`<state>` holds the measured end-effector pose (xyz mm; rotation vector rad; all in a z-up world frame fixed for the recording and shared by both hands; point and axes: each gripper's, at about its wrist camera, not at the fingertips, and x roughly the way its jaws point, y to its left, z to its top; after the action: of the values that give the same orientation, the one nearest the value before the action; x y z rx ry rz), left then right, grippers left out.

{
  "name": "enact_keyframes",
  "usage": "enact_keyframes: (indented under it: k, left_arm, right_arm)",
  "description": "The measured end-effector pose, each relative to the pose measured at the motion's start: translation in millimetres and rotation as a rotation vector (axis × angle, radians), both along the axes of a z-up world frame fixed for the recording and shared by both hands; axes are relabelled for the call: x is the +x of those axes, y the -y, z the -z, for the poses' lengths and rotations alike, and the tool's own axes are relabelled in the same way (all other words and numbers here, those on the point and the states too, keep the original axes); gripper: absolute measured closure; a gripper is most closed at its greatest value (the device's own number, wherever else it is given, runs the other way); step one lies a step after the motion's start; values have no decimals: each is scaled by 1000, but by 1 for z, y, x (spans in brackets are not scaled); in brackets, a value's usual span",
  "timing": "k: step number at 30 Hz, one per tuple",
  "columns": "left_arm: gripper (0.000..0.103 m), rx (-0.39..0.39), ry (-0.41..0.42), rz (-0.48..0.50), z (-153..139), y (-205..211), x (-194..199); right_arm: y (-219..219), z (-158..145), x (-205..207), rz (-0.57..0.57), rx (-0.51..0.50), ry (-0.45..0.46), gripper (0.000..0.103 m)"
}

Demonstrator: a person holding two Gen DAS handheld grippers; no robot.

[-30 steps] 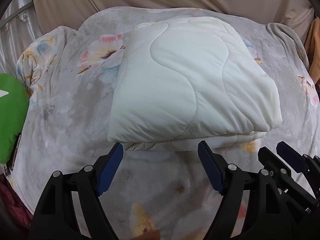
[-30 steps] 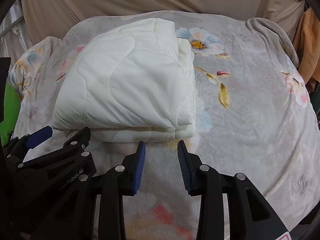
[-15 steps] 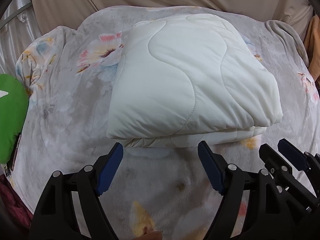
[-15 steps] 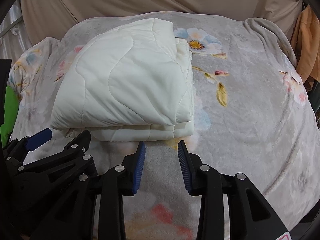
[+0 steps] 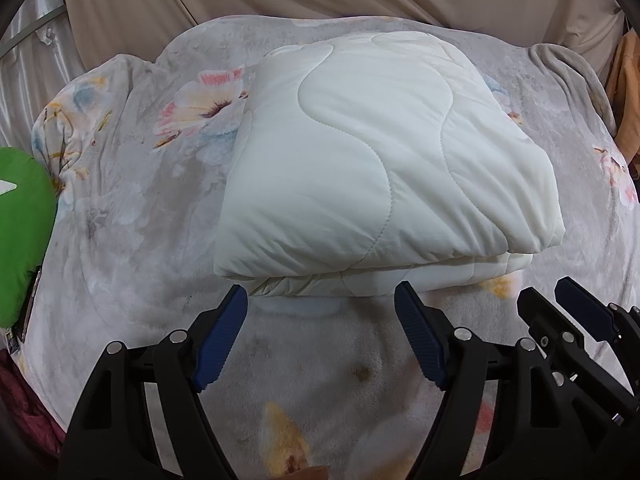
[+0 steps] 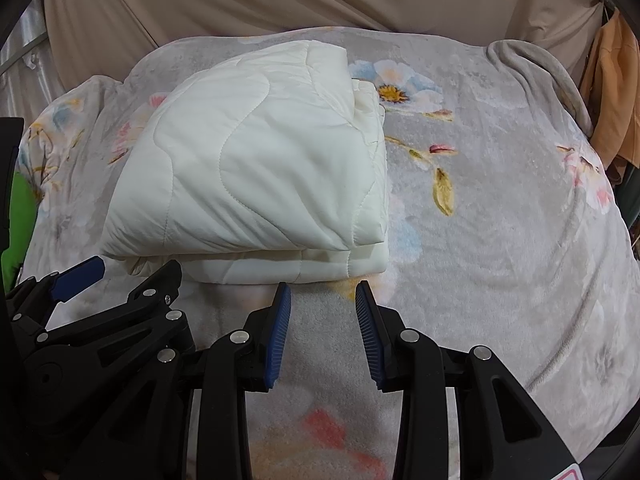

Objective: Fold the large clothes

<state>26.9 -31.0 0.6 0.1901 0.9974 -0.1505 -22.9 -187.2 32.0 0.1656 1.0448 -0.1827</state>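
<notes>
The white quilted padded garment (image 5: 384,168) lies folded into a compact stack, seemingly finished; the left gripper (image 5: 322,320) and right gripper (image 6: 322,312) hover spread apart, holding nothing

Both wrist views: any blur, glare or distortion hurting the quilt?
Left wrist view: sharp on the white quilt, stitching readable; fisheye bows the floral blanket; black vignette in the corners; soft light, no glare. Right wrist view: same bowing, quilt crisp, faint shadow under its front edge, open right claw in focus.
</notes>
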Motion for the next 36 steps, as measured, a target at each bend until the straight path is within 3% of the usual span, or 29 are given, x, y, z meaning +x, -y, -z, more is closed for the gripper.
enact_keyframes:
  k: [36]
  left_arm:
    - [33, -4, -2, 11, 2, 5, 0]
  right_arm:
    - [2, 0, 0, 0, 4, -1, 68]
